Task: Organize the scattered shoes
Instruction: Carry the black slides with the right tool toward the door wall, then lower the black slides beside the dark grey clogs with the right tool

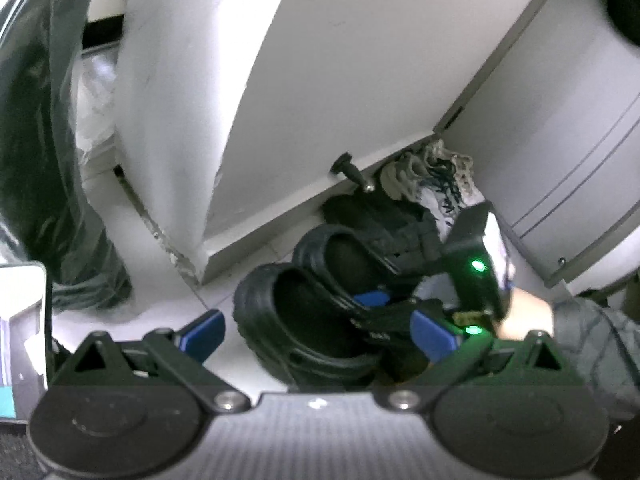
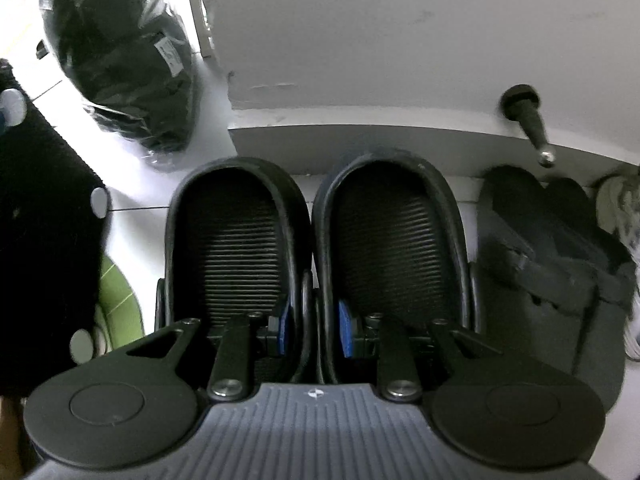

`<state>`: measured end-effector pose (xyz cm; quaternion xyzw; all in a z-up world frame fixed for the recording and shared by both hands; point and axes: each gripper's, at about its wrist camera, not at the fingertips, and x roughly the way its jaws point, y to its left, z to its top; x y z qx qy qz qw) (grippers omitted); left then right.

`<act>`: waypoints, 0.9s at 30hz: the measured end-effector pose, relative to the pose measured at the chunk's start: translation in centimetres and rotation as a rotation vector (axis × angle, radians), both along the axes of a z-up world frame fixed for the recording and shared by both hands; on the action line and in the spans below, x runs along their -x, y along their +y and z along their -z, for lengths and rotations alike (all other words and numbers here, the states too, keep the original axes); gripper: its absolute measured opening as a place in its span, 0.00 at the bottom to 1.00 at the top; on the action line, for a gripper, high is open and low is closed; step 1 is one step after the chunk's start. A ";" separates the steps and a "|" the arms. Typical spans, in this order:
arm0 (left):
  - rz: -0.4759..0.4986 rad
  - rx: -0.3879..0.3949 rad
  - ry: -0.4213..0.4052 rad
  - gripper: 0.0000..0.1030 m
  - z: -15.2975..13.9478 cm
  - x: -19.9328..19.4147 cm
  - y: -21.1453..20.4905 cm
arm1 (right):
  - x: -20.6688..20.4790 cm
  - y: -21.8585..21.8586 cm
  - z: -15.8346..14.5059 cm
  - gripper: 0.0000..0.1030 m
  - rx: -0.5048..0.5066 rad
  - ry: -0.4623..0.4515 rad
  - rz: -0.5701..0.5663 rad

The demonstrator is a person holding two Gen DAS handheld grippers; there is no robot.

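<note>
Two black clogs, left [image 2: 236,240] and right [image 2: 392,240], sit side by side with their heel ends against a white wall base [image 2: 360,144]. My right gripper [image 2: 315,330] is shut on their two touching inner walls, one blue pad [image 2: 285,330] inside each shoe. In the left wrist view the same clogs [image 1: 304,312] lie just ahead of my left gripper [image 1: 318,336]. It is open, pads wide apart and touching nothing. The right gripper [image 1: 370,300] reaches into the clogs from the right, held by a hand [image 1: 524,316].
A pair of black sandals [image 2: 548,272] and a white sneaker [image 2: 620,208] line the wall to the right of the clogs. A black door stopper [image 2: 528,120] sticks out of the wall. A black bag in plastic [image 2: 120,60] lies to the left, beside a dark mat [image 2: 40,240].
</note>
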<state>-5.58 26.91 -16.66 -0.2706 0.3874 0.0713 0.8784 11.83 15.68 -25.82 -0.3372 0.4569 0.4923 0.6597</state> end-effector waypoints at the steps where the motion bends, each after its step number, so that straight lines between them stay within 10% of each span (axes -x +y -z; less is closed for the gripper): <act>1: -0.003 0.004 0.006 0.98 0.2 0.0 0.1 | -0.2 0.5 0.4 0.26 0.006 0.002 -0.004; 21: 0.003 0.036 0.044 0.98 1.7 -0.8 0.1 | -3.3 4.9 2.8 0.27 0.027 -0.005 -0.092; 25: 0.012 0.040 0.040 0.98 1.8 -1.2 -0.1 | -4.1 4.3 1.8 0.37 -0.017 0.060 -0.026; 27: 0.015 0.043 0.037 0.98 1.9 -1.3 -0.2 | -4.8 3.2 0.2 0.61 -0.114 0.096 0.023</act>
